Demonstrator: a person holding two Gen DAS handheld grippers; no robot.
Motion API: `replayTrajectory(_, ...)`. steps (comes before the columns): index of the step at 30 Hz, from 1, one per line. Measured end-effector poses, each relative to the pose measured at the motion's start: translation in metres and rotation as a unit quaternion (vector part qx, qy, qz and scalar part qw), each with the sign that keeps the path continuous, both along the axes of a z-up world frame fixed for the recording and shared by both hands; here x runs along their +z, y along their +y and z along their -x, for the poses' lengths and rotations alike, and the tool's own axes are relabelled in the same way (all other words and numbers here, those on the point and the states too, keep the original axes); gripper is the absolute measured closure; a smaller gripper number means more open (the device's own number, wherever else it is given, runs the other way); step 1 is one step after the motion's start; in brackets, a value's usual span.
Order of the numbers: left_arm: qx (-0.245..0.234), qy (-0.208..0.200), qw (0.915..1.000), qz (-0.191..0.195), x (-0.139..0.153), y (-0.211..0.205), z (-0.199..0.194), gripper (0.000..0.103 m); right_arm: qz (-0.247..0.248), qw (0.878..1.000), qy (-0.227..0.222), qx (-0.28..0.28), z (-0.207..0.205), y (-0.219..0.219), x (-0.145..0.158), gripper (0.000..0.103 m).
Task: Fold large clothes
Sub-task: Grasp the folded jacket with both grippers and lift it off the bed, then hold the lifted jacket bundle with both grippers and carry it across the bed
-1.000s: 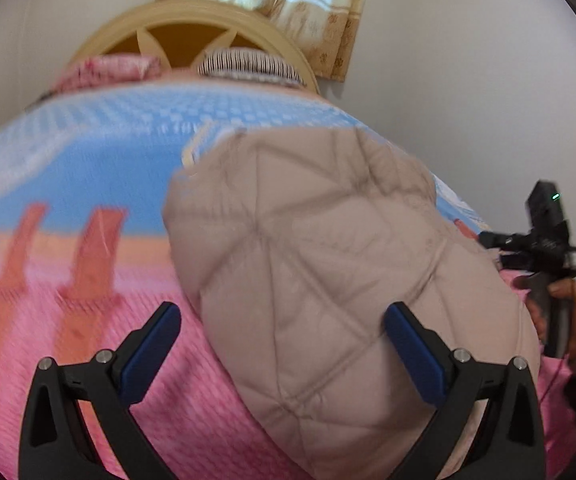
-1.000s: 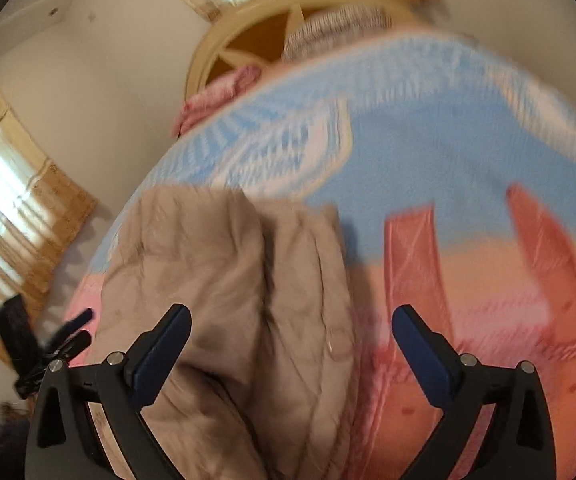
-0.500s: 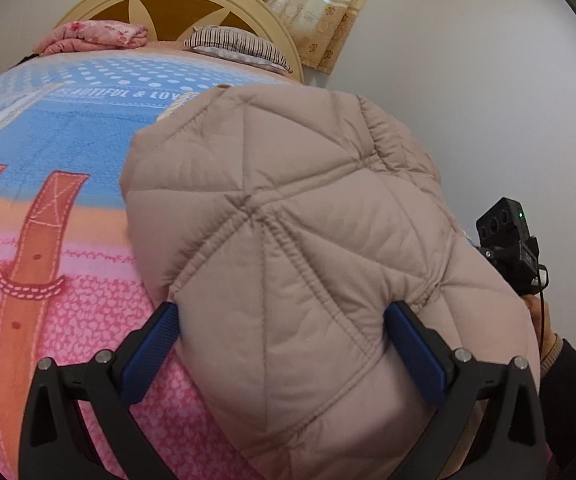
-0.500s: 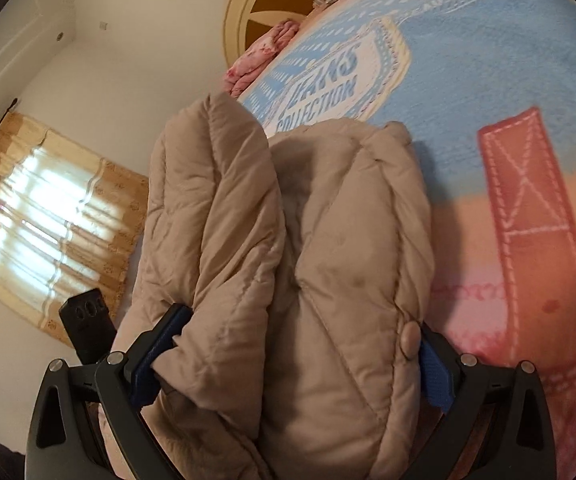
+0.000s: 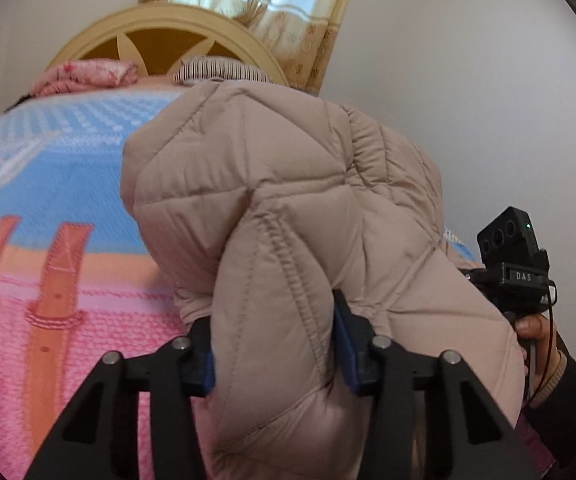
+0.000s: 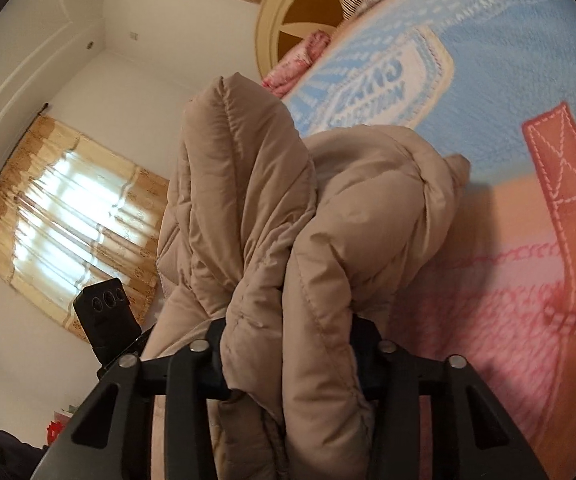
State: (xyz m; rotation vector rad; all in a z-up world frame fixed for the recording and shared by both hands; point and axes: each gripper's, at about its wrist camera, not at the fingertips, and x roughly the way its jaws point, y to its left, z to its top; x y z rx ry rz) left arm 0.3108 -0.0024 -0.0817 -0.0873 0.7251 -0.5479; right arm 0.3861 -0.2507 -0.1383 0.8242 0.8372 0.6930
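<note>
A beige quilted puffer jacket (image 5: 288, 216) lies bunched on the bed's blue-and-pink blanket (image 5: 48, 208). My left gripper (image 5: 274, 344) is shut on a thick fold of the jacket at its near edge. My right gripper (image 6: 288, 352) is shut on another bunched fold of the same jacket (image 6: 328, 220), which rises in two puffy ridges above the blanket (image 6: 508, 300). The right gripper's body (image 5: 512, 264) shows at the right of the left wrist view. The left gripper's body (image 6: 106, 316) shows at the left of the right wrist view. The jacket hides the fingertips.
A cream and brown wooden headboard (image 5: 160, 36) stands at the far end with a pink pillow (image 5: 88, 74) and a striped pillow (image 5: 220, 70). Curtained windows (image 6: 68, 216) and white walls (image 5: 488, 100) surround the bed.
Both grippers were open a second ago. They moved onto the jacket's near edge and closed on folds of it. The jacket now bunches up between the jaws.
</note>
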Motion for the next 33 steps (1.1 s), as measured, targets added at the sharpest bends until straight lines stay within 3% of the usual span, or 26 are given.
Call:
replayTrajectory(5, -0.002, -0.035, 0.9990, -0.028, 0.018, 0.003, 0.022, 0.063, 0.009, 1.000, -0.018, 0.003, 0.011, 0.018, 0.019, 0.065)
replayTrajectory(7, 0.001, -0.033, 0.9987, -0.038, 0.014, 0.009, 0.022, 0.063, 0.046, 0.999, -0.007, -0.001, 0.010, 0.024, 0.016, 0.065)
replayTrajectory(9, 0.004, -0.017, 0.9991, -0.038, 0.003, 0.017, 0.019, 0.063, 0.045, 0.999, 0.012, -0.008, 0.012, 0.012, 0.004, 0.054)
replayTrajectory(11, 0.009, -0.007, 0.9993, -0.036, -0.008, 0.023, 0.013, 0.057, 0.089, 0.995, 0.046, -0.023, 0.010, 0.009, -0.009, 0.019)
replayTrajectory(12, 0.011, -0.004, 0.9994, -0.034, -0.011, 0.026, 0.012, 0.052, 0.104, 0.993, 0.046, -0.024, 0.011, 0.008, -0.011, 0.012)
replayTrajectory(14, 0.015, 0.000, 0.9993, -0.034, -0.015, 0.028, 0.014, 0.039, 0.086, 0.995, 0.058, 0.007, 0.009, 0.008, -0.017, 0.010)
replayTrajectory(16, 0.028, -0.001, 0.9989, -0.038, -0.019, 0.030, 0.011, 0.018, 0.055, 0.995, 0.072, 0.046, 0.005, 0.011, -0.023, 0.010)
replayTrajectory(19, 0.042, 0.023, 0.9988, -0.008, -0.030, 0.037, 0.006, 0.005, 0.029, 0.994, 0.074, 0.080, -0.003, 0.024, -0.029, 0.011)
replayTrajectory(20, 0.045, 0.037, 0.9982, 0.013, -0.033, 0.039, 0.003, 0.005, 0.024, 0.994, 0.070, 0.086, -0.006, 0.029, -0.030, 0.013)
replayTrajectory(21, 0.043, 0.040, 0.9979, 0.025, -0.034, 0.040, 0.002, 0.012, 0.015, 0.994, 0.068, 0.089, -0.008, 0.036, -0.030, 0.015)
replayTrajectory(22, 0.035, 0.035, 0.9983, 0.031, -0.031, 0.039, 0.003, 0.021, -0.007, 0.994, 0.063, 0.088, -0.010, 0.041, -0.028, 0.024)
replayTrajectory(23, 0.031, 0.028, 0.9988, 0.024, -0.025, 0.039, 0.007, 0.026, -0.032, 0.994, 0.055, 0.087, -0.010, 0.043, -0.026, 0.042)
replayTrajectory(24, 0.028, 0.023, 0.9992, 0.017, -0.020, 0.040, 0.009, 0.038, -0.043, 0.995, 0.038, 0.084, -0.005, 0.044, -0.021, 0.048)
replayTrajectory(25, 0.026, 0.016, 0.9995, 0.012, -0.013, 0.043, 0.013, 0.051, -0.037, 0.995, 0.026, 0.084, 0.001, 0.046, -0.014, 0.056)
replayTrajectory(26, 0.023, 0.011, 0.9996, 0.009, -0.006, 0.046, 0.018, 0.055, -0.034, 0.996, 0.018, 0.084, 0.002, 0.047, -0.009, 0.060)
replayTrajectory(28, 0.021, -0.001, 0.9997, 0.009, 0.007, 0.054, 0.024, 0.066, -0.036, 0.996, 0.009, 0.081, 0.005, 0.047, -0.003, 0.064)
replayTrajectory(33, 0.030, -0.039, 0.9987, 0.012, 0.036, 0.079, 0.039, 0.071, -0.049, 0.995, -0.005, 0.082, 0.002, 0.056, 0.011, 0.067)
